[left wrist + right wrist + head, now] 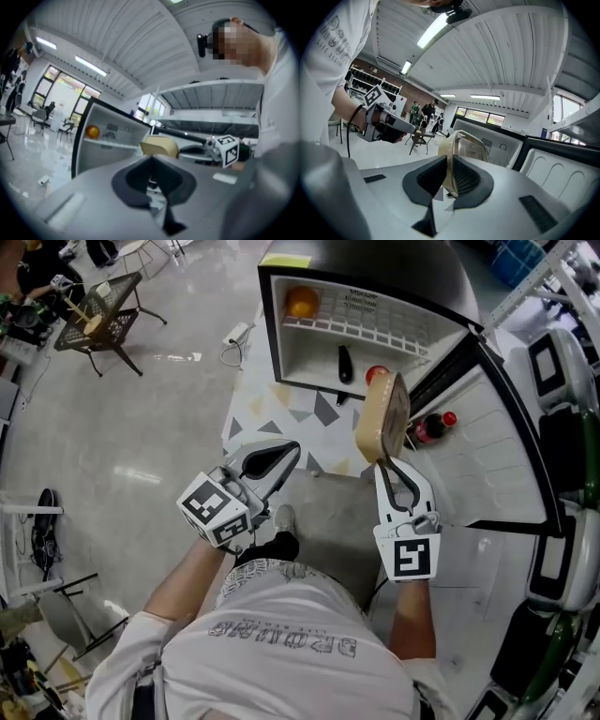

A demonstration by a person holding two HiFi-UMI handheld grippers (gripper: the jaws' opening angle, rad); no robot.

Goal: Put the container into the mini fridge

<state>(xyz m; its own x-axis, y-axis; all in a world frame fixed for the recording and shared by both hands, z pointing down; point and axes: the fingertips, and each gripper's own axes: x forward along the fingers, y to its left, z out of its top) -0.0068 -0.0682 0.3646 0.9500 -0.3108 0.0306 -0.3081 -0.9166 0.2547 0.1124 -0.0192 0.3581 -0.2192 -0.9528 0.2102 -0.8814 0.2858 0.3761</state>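
The tan container (382,418) with a clear lid stands on edge in front of the open mini fridge (309,362). My right gripper (386,463) is shut on its lower rim; the right gripper view shows the pads pinching the container (466,147) with the fridge (497,140) behind it. My left gripper (272,457) hangs to the left of the container, shut with nothing in it. In the left gripper view the container (159,146) shows beyond the closed jaws. An orange (302,302) lies on the fridge's wire shelf (375,331).
The fridge door (506,456) swings open to the right, with a red-capped bottle (433,427) in its rack. A dark object (345,364) and a red one (375,373) sit inside the fridge. A patterned mat (291,413) lies below. A black wire table (103,306) stands far left.
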